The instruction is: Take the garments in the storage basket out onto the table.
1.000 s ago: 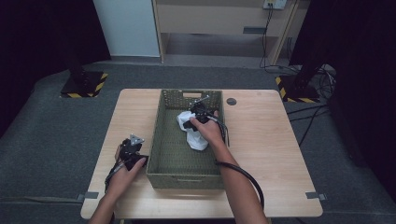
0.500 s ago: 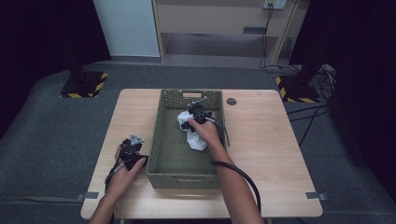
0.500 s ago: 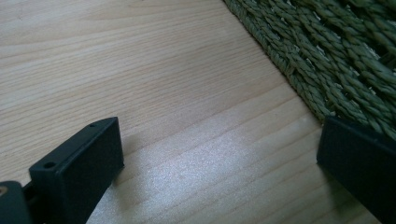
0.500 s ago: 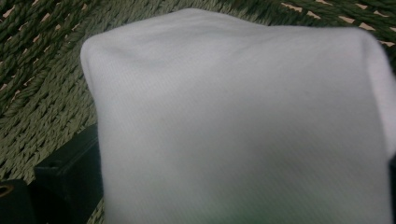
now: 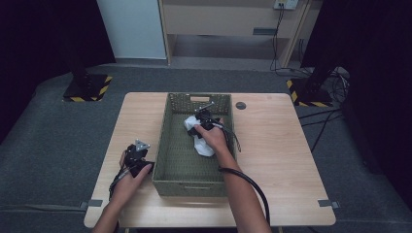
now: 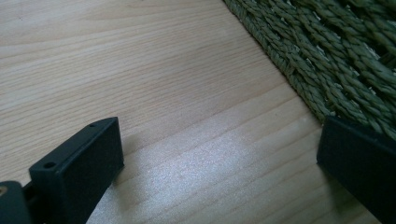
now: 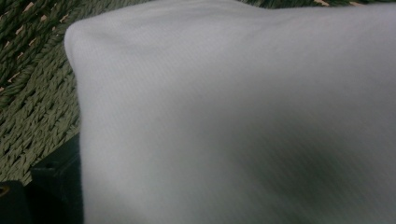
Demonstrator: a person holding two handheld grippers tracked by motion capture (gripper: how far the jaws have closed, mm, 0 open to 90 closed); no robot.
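The right gripper (image 5: pixel 200 121) has its fingers buried in the white cloth (image 5: pixel 200 141), probably clenched on it, though the fabric hides them. The cloth lies inside the green woven basket (image 5: pixel 170 141) toward its far end. The left gripper (image 5: pixel 136 158) rests on the worktop (image 5: pixel 272 145), fingers (image 6: pixel 79 172) released, beside the basket wall.

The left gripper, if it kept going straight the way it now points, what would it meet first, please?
Probably the woven green basket: its wall crosses just ahead of the open left gripper, past bare wooden table. Depth is uncertain.
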